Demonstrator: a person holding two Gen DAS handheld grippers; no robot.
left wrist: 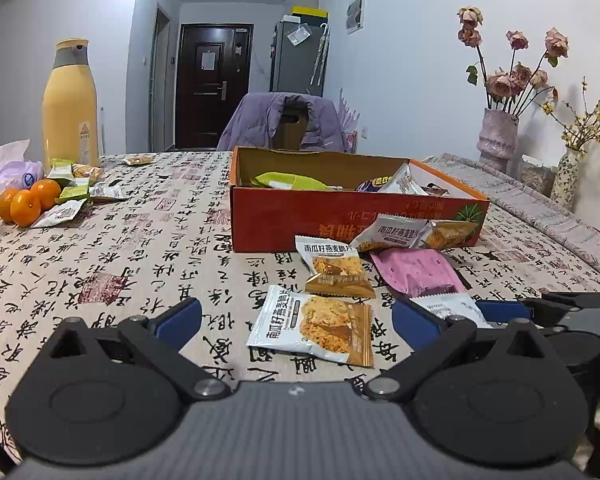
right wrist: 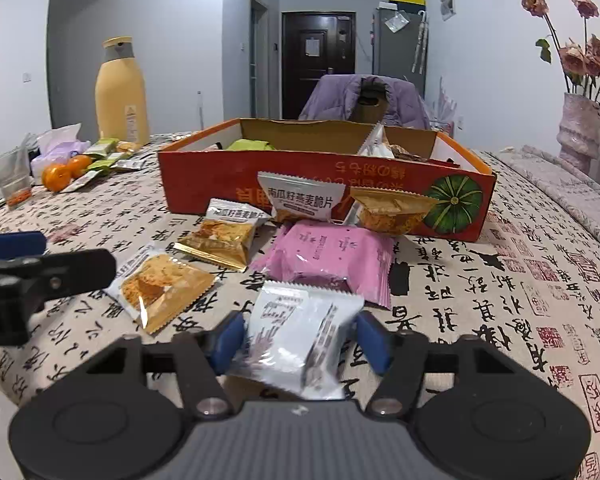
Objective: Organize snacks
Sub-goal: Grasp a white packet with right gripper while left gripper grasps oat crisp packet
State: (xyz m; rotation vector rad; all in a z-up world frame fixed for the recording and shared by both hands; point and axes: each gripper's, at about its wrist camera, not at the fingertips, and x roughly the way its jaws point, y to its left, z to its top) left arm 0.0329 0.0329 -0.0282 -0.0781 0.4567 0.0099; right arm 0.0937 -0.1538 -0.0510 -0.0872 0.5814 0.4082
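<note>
Right gripper [right wrist: 300, 340] pinching white snack packet [right wrist: 296, 340] between blue pads, packet bulging. Left gripper [left wrist: 296, 316] wide, empty, oat crisp packet [left wrist: 312, 326] between fingers on counter. Snack box [right wrist: 324, 188] ahead. Risk: slick film slips out on lift; pink packet [right wrist: 328, 258] just ahead may drag.

Left gripper [left wrist: 296, 316] gapes wide; right gripper [right wrist: 300, 338] narrowed, both angled downward.

Snack packets [right wrist: 216, 236] lie on the tablecloth [right wrist: 500, 280] before the open box [right wrist: 324, 196] (more packets inside), oranges [left wrist: 24, 202] far left.
</note>
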